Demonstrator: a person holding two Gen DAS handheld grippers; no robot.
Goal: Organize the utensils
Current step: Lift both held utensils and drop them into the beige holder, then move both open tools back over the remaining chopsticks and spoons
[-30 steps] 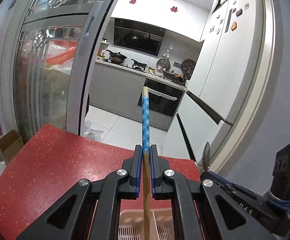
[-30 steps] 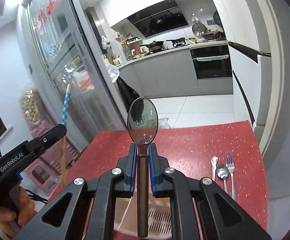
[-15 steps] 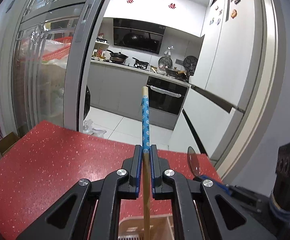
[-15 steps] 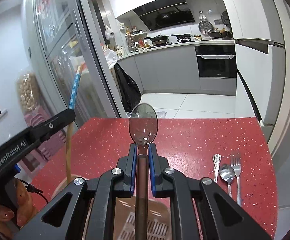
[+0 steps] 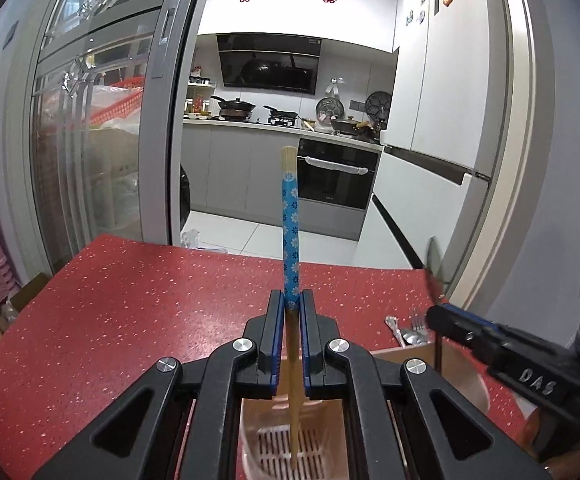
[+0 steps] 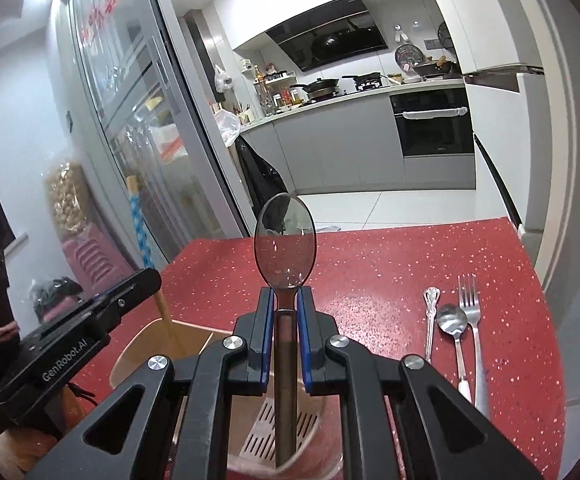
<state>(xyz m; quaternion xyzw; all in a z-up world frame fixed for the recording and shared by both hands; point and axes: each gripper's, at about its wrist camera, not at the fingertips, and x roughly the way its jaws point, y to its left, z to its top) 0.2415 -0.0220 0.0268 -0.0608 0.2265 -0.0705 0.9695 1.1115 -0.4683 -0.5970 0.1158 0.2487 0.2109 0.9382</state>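
**Left wrist view: chopstick and spoon both poised over the holder**

Left wrist view first, and the left gripper [image 5: 290, 312] is clamping a chopstick [image 5: 290, 224] between its blue pads, the blue flowered end standing up and the bare wooden tip reaching down into the pale utensil holder [image 5: 281, 440] below (the slotted floor is showing right under the tip). The holder is sitting on the red speckled table [image 5: 129, 304]. Off to the right in this view, the right gripper [image 5: 440, 320] is showing side-on with a spoon [image 5: 434, 258] rising from it, seen edge-on.

Over to the right wrist view, working left to right: the left gripper [image 6: 145, 280] is coming in from the left edge, its chopstick [image 6: 139, 232] slanting down into the rear compartment of the holder [image 6: 157, 336]. In the centre, the right gripper [image 6: 285, 300] is closing tight on the spoon [image 6: 284, 248], bowl up, handle pointing down into the near compartment with the slotted floor. Further right, three pieces are lying side by side on the table [image 6: 390, 256]: an ornate silver handle [image 6: 430, 320], a small spoon [image 6: 454, 328] and a fork [image 6: 472, 320], well apart from the holder.
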